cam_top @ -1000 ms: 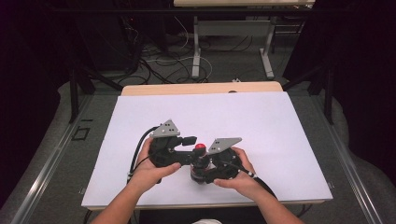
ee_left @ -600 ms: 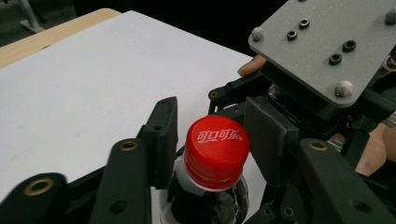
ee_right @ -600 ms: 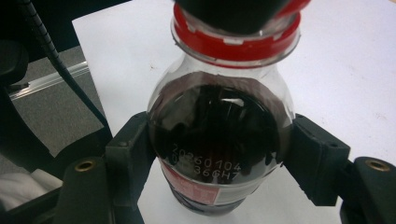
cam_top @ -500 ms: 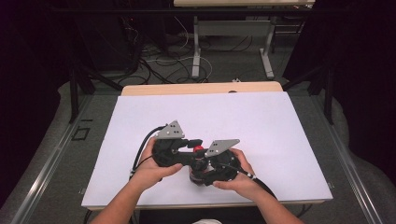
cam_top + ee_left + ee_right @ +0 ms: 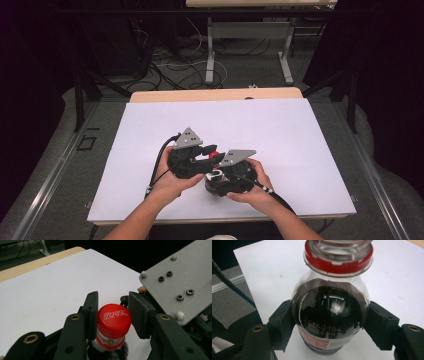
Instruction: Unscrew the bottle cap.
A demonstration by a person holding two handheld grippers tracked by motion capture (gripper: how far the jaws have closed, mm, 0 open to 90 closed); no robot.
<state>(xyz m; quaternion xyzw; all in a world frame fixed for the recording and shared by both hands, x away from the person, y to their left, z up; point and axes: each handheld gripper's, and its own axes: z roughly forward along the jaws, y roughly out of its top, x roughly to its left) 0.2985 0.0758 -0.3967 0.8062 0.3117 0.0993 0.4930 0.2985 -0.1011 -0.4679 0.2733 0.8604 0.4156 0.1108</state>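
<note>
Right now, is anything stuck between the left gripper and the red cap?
No, nothing visible is. The left gripper has its jaws right against both sides of the cap, with no gap and nothing in between. The right gripper clamps the bottle lower down, well clear of the cap.

My two grippers, left gripper and right gripper, are black, each topped by a grey three-cornered plate with dark screws. Brass rivets sit in my jaw links. Black cables trail back. Forearms bare, no sleeves.
</note>
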